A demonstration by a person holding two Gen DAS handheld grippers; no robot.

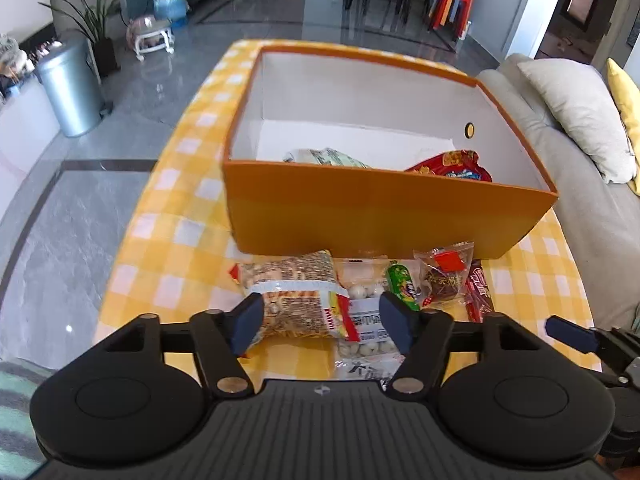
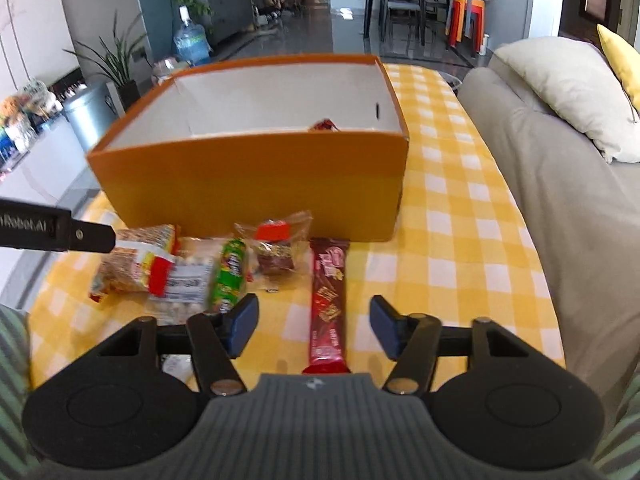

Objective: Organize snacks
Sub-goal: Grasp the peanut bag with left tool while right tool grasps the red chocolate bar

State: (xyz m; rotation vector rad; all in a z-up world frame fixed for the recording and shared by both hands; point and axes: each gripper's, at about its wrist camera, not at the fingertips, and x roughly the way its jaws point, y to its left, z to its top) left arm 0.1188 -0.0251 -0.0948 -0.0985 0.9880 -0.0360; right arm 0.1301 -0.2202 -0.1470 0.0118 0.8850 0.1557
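An orange box (image 1: 360, 216) (image 2: 248, 176) stands on the yellow checked table, with a red packet (image 1: 452, 164) and a pale green packet (image 1: 324, 157) inside. A row of snacks lies in front of it: a seed bag (image 1: 296, 292) (image 2: 132, 264), a clear bag of white balls (image 1: 364, 320) (image 2: 184, 280), a green tube (image 1: 402, 284) (image 2: 230, 276), a clear packet with a dark cake (image 1: 444, 276) (image 2: 276, 248), and a red-brown wafer bar (image 1: 478, 292) (image 2: 328, 292). My left gripper (image 1: 322, 326) is open around the seed bag and the white-ball bag. My right gripper (image 2: 312, 326) is open, straddling the wafer bar without touching it.
A grey sofa (image 2: 520, 168) with a pale cushion (image 2: 568, 88) runs along the table's right side. The checked tablecloth (image 2: 460, 240) is bare to the right of the box. On the floor to the left stand a metal bin (image 1: 70, 88) and a potted plant.
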